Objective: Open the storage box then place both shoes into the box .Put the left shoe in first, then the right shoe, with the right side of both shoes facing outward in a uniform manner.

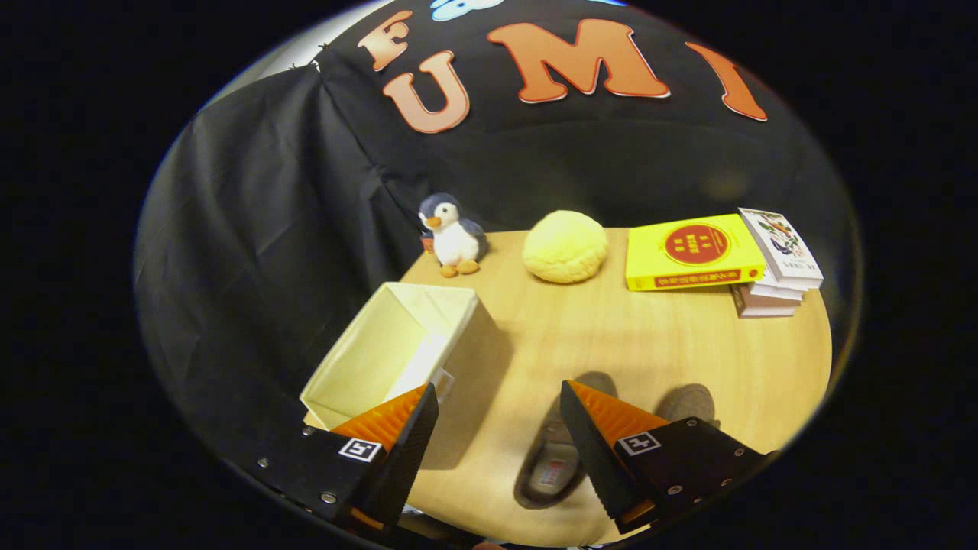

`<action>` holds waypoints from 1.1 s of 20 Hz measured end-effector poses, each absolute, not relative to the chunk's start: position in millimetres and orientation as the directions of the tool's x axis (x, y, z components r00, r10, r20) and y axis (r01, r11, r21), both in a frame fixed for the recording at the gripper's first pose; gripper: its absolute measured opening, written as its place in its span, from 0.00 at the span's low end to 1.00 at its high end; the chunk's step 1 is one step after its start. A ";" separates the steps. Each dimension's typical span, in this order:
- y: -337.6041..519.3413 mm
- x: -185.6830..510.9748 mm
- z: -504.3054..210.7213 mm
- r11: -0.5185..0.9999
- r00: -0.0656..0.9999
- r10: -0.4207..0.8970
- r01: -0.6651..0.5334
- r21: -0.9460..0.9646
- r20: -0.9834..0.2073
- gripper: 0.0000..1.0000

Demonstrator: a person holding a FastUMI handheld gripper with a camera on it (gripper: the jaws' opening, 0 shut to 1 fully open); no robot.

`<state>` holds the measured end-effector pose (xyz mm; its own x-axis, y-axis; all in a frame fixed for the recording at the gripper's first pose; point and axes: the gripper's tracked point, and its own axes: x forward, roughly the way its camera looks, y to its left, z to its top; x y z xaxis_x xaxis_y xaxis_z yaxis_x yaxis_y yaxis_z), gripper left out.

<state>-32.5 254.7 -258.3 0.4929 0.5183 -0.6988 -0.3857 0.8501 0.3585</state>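
Note:
The cream storage box [397, 347] stands open-topped on the wooden table [611, 344], just ahead of my left finger, and looks empty inside. Two grey-brown shoes lie near my right finger: one shoe [552, 466] shows its insole between the fingers and is partly covered by the right finger, the other shoe [689, 402] peeks out beyond that finger. My gripper [500, 401] hangs above the table, open, with nothing between its fingers.
At the table's far edge stand a plush penguin [453, 235], a yellow round cushion [565, 246], a yellow book [691, 252] and a stack of books [775, 267]. Black cloth walls close the back and left side.

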 end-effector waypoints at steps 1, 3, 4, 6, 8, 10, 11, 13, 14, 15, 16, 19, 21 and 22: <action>243.4 -36.5 -271.0 0.863 0.493 0.498 -0.364 0.351 -0.713 0.96; 223.0 -41.9 -296.6 0.889 0.491 0.453 -0.318 0.331 -0.744 0.96; 216.6 -46.4 -306.7 0.897 0.485 0.435 -0.303 0.321 -0.759 0.96; 207.1 -54.1 -326.6 0.913 0.471 0.400 -0.283 0.295 -0.786 0.97; 198.1 -58.2 -344.3 0.926 0.464 0.367 -0.262 0.271 -0.806 0.96; 191.8 -62.3 -362.4 0.936 0.447 0.341 -0.239 0.257 -0.827 0.96; 190.7 -66.0 -370.6 0.939 0.438 0.333 -0.230 0.254 -0.835 0.95; 189.7 -71.3 -383.9 0.944 0.420 0.317 -0.220 0.244 -0.850 0.92; 188.9 -71.2 -389.3 0.947 0.416 0.308 -0.217 0.235 -0.856 0.90; 187.0 -71.2 -396.0 0.951 0.412 0.296 -0.211 0.226 -0.862 0.88; 185.7 -70.9 -401.3 0.955 0.410 0.284 -0.201 0.218 -0.867 0.86; 183.8 -67.2 -413.5 0.963 0.405 0.261 -0.175 0.206 -0.876 0.80; 180.7 -62.3 -419.0 0.970 0.410 0.236 -0.159 0.186 -0.881 0.76; 179.1 -58.8 -421.6 0.973 0.415 0.223 -0.145 0.177 -0.882 0.72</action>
